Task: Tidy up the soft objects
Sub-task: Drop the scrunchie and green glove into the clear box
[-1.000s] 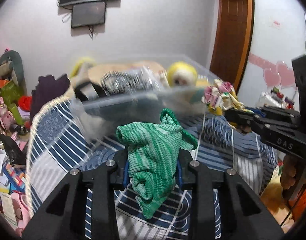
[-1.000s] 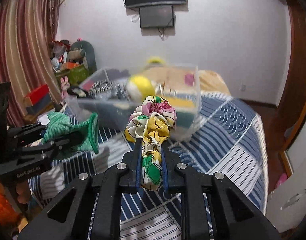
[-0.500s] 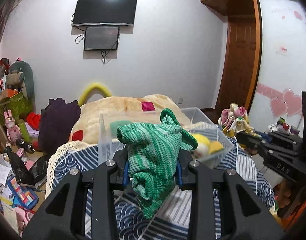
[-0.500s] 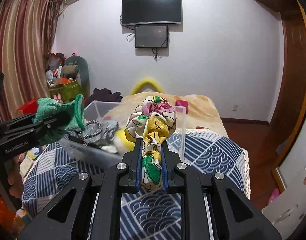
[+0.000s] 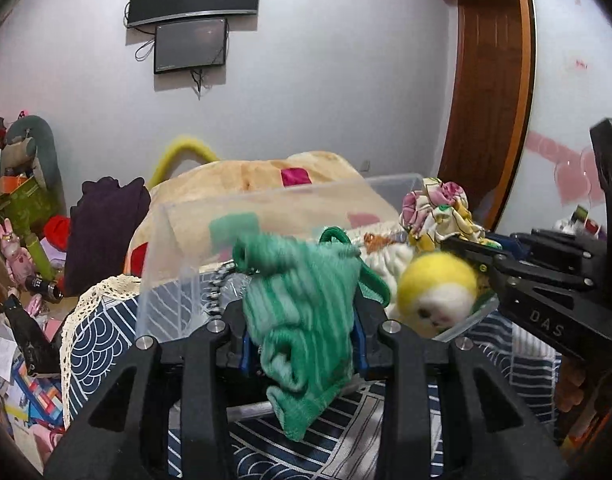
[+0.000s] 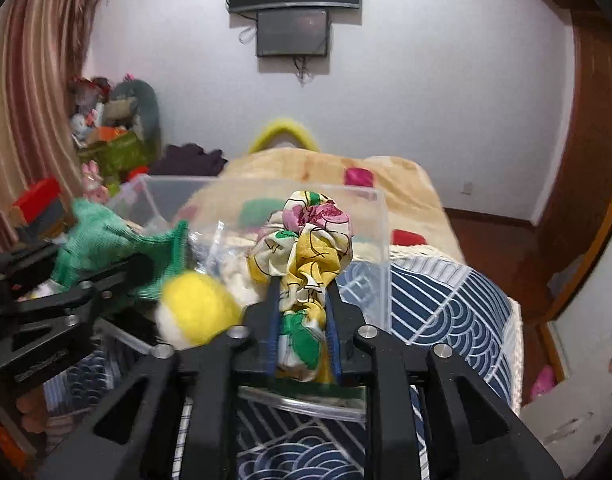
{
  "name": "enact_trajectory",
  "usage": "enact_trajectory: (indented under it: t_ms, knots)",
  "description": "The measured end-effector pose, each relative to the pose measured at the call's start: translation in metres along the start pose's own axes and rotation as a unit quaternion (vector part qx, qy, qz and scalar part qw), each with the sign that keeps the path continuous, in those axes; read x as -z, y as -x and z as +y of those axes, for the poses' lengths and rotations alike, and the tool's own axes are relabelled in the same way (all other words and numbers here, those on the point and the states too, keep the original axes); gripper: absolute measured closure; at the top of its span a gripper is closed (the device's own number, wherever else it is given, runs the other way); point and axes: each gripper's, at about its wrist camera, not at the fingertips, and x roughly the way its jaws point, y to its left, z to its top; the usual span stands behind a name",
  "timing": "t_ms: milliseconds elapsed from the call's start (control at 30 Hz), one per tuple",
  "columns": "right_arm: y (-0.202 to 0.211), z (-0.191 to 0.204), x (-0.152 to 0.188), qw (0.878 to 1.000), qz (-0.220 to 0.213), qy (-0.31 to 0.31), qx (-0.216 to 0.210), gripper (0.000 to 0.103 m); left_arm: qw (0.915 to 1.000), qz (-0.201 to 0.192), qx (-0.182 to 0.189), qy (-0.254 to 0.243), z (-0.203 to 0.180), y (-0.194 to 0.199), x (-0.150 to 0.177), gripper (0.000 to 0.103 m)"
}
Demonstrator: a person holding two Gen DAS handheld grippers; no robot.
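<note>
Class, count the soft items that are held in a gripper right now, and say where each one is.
2. The green knitted cloth is clamped in the left gripper; the floral scrunchie is clamped in the right gripper. Both are by the clear bin.

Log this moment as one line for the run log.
left gripper: shut on green knit cloth | right gripper: shut on floral scrunchie | both at clear bin

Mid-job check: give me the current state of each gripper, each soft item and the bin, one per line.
left gripper: shut on green knit cloth.
right gripper: shut on floral scrunchie.
green knit cloth: held, bunched, hanging over the bin edge.
floral scrunchie: held, crumpled.
clear plastic bin: open, no lid, partly filled.
yellow plush toy: inside bin, blurred.
</note>
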Motion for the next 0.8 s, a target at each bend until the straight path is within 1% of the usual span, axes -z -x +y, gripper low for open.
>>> enact_trajectory:
  t_ms: [33, 67, 133, 167, 200, 267, 300, 333, 367, 400, 467, 600, 667, 733, 800]
  knots:
    - [0.0, 0.001, 0.001, 1.0, 0.0, 0.003, 0.004, 0.075, 1.0, 0.002, -0.001, -0.002, -0.001, 0.0, 0.001, 0.061]
    - [0.002, 0.001, 0.002, 1.0, 0.0, 0.005, 0.005, 0.074, 1.0, -0.001, -0.001, -0.003, 0.0, 0.001, 0.002, 0.06]
    - [0.008, 0.0, 0.002, 1.0, -0.004, 0.005, 0.007, 0.068, 1.0, -0.007, -0.004, -0.003, 0.0, 0.004, 0.003, 0.052]
    - [0.011, -0.002, 0.001, 1.0, -0.007, 0.005, 0.006, 0.066, 0.9999, -0.01, -0.006, -0.002, 0.0, 0.008, 0.003, 0.05]
    - [0.016, -0.002, 0.0, 1.0, -0.012, 0.003, 0.005, 0.061, 0.9999, -0.013, -0.006, 0.0, 0.001, 0.01, 0.003, 0.048]
    - [0.026, -0.002, -0.003, 1.0, -0.025, 0.0, 0.006, 0.054, 0.9998, -0.021, -0.002, 0.005, 0.002, 0.017, 0.001, 0.047]
    - [0.03, -0.004, -0.003, 1.0, -0.031, 0.0, 0.004, 0.047, 0.9997, -0.024, -0.002, 0.005, 0.002, 0.02, 0.0, 0.045]
    - [0.032, -0.004, -0.005, 0.999, -0.036, 0.0, 0.005, 0.043, 0.9996, -0.028, -0.002, 0.006, 0.002, 0.024, -0.001, 0.041]
    - [0.036, -0.002, -0.005, 0.999, -0.044, 0.001, 0.008, 0.041, 0.9994, -0.032, -0.003, 0.008, 0.003, 0.029, -0.003, 0.038]
    - [0.044, -0.001, -0.005, 0.999, -0.053, 0.004, 0.011, 0.039, 0.9992, -0.038, -0.005, 0.01, 0.003, 0.033, -0.004, 0.033]
    - [0.048, -0.003, -0.006, 0.998, -0.063, 0.003, 0.009, 0.037, 0.9985, -0.052, -0.008, 0.013, 0.005, 0.045, -0.004, 0.032]
    - [0.072, -0.008, -0.006, 0.996, -0.092, -0.011, -0.005, 0.035, 0.9973, -0.072, -0.004, 0.016, 0.004, 0.067, -0.001, 0.031]
    - [0.081, -0.008, -0.005, 0.994, -0.106, -0.018, -0.008, 0.031, 0.9963, -0.083, -0.005, 0.019, 0.003, 0.079, 0.001, 0.029]
    - [0.092, -0.01, -0.003, 0.992, -0.122, -0.024, -0.011, 0.022, 0.9955, -0.092, -0.002, 0.021, 0.001, 0.091, 0.003, 0.028]
    - [0.105, -0.01, -0.001, 0.99, -0.139, -0.026, -0.013, 0.022, 0.9946, -0.102, -0.002, 0.019, -0.002, 0.101, 0.005, 0.028]
